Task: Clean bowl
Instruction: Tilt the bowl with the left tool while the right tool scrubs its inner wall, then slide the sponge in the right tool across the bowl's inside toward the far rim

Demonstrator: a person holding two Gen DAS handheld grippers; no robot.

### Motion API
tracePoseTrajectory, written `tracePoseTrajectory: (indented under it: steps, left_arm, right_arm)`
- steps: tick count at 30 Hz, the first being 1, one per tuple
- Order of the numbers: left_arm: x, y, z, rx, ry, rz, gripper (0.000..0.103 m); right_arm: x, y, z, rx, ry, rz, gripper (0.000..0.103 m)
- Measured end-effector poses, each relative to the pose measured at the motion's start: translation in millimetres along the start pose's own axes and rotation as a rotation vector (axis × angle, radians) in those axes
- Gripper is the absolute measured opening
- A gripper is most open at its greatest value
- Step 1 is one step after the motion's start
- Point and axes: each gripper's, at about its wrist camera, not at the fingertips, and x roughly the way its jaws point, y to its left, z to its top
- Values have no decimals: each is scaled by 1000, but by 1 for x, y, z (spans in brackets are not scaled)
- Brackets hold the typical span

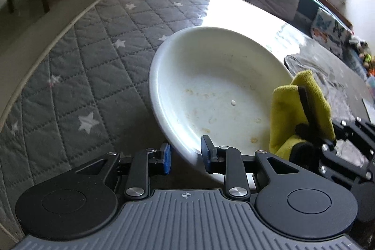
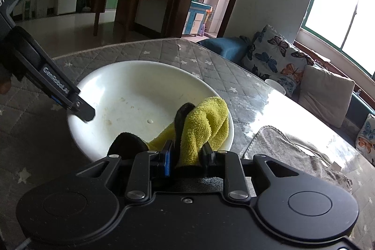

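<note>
A wide white bowl (image 1: pixel 222 86) with pale orange food smears and a water drop stands tilted above the table. My left gripper (image 1: pixel 186 156) is shut on its near rim, one blue pad outside and one inside. From the right wrist view the same bowl (image 2: pixel 131 95) shows the left gripper (image 2: pixel 84 111) clamped on its left rim. My right gripper (image 2: pixel 186 156) is shut on a folded yellow cloth (image 2: pixel 204 123) with a black backing, held over the bowl's right inner side. In the left wrist view the cloth (image 1: pixel 286 109) hangs at the bowl's right edge.
The table carries a grey quilted cover with white stars (image 1: pixel 82 76) under a glossy clear sheet. Its edge curves along the left (image 1: pixel 35 62). A grey rag (image 2: pixel 281 149) lies to the right of the bowl, a small white cup (image 2: pixel 276 84) farther back. Butterfly cushions (image 2: pixel 274 55) line a bench behind.
</note>
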Motion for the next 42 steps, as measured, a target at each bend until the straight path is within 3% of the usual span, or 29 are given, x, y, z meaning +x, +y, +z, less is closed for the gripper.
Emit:
tracePoseTrajectory:
  steps: [9,26,42]
  left_arm:
    - [-2,1,1,99,-2,1,30]
    - [3,-3,7,186,-12,15,31]
    - [-3,13,12,324,20,24,31]
  right_arm:
    - [10,-2,-2,-9,7,-26,26]
    - [42,-17,1,-43,-6,-98,26]
    - [16,-4,-2,-40,17,-23,26]
